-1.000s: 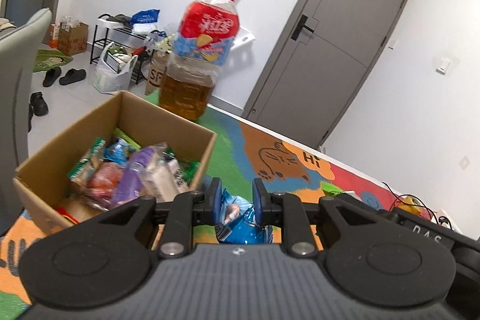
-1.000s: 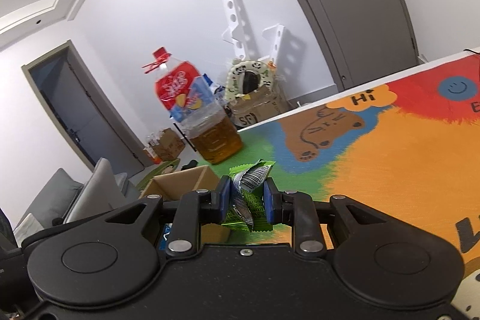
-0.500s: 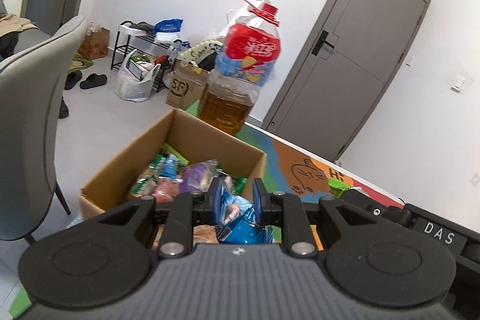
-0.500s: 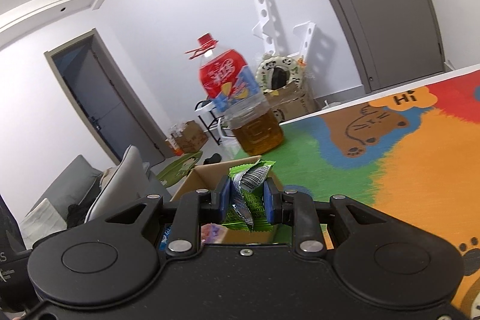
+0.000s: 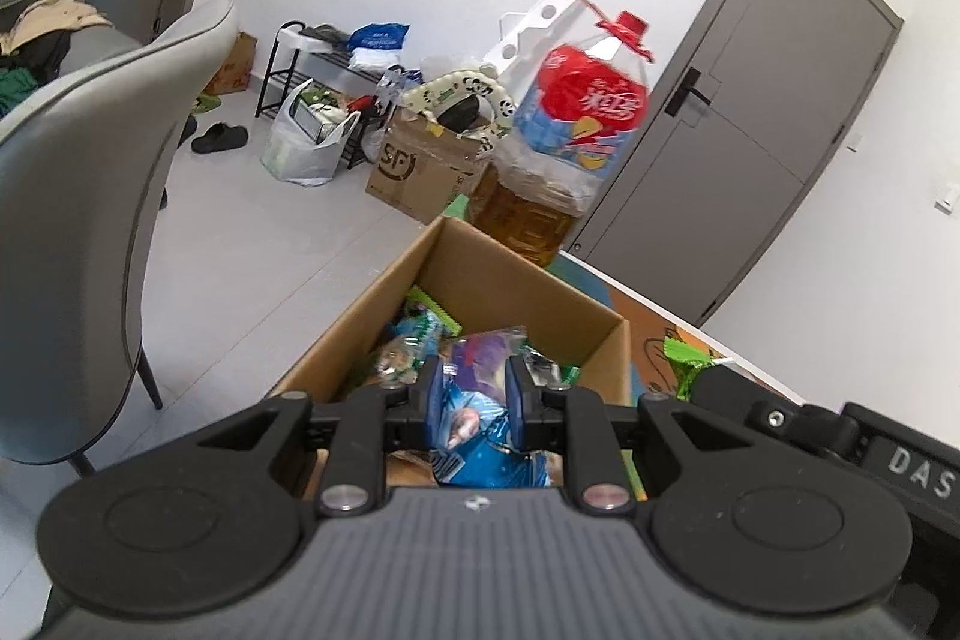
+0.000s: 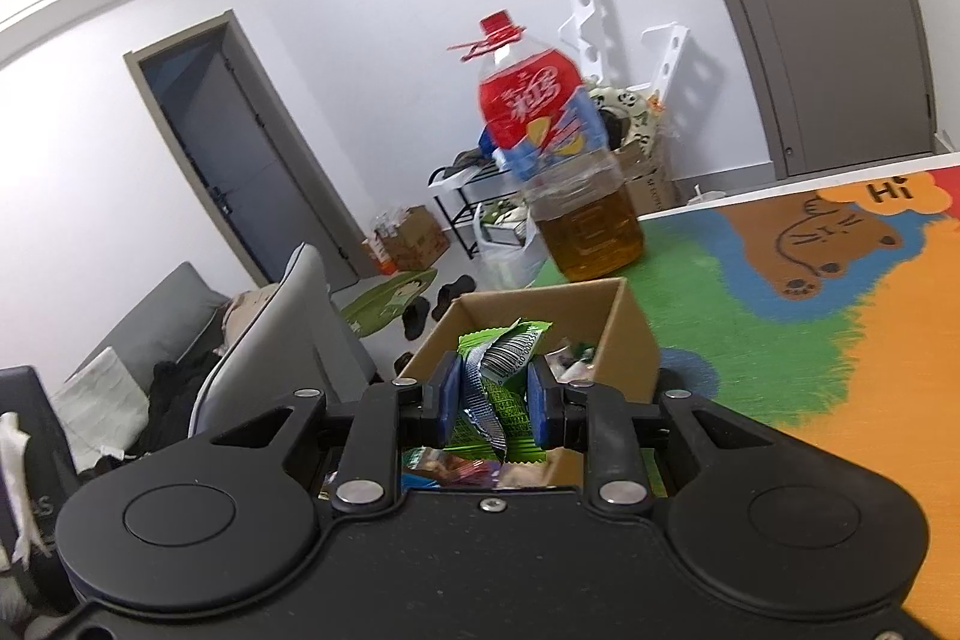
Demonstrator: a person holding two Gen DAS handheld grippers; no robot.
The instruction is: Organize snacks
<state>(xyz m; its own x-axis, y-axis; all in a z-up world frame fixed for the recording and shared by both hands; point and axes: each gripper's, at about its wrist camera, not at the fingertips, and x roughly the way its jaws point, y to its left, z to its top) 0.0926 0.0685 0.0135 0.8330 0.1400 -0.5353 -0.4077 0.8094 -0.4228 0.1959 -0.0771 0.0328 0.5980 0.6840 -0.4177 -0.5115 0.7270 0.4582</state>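
Note:
An open cardboard box [image 5: 516,280] [image 6: 630,340] holding several snack packets stands at the table's left corner. My left gripper [image 5: 468,400] is shut on a blue snack packet [image 5: 480,436], held just above the box's near side. My right gripper [image 6: 492,400] is shut on a green snack packet [image 6: 501,382], also held over the box's near rim. In the left wrist view the green snack packet [image 5: 681,361] and the right gripper's black body show at the right, close beside the box.
A large oil bottle [image 5: 564,154] [image 6: 570,184] with a red label stands right behind the box. A grey chair [image 5: 84,196] [image 6: 282,340] sits left of the table. The colourful mat [image 6: 840,316] covers the tabletop to the right. Boxes, bags and a shoe rack clutter the far floor.
Both grippers have moved left toward the box with their packets still held. The box now lies directly in front of and below both.

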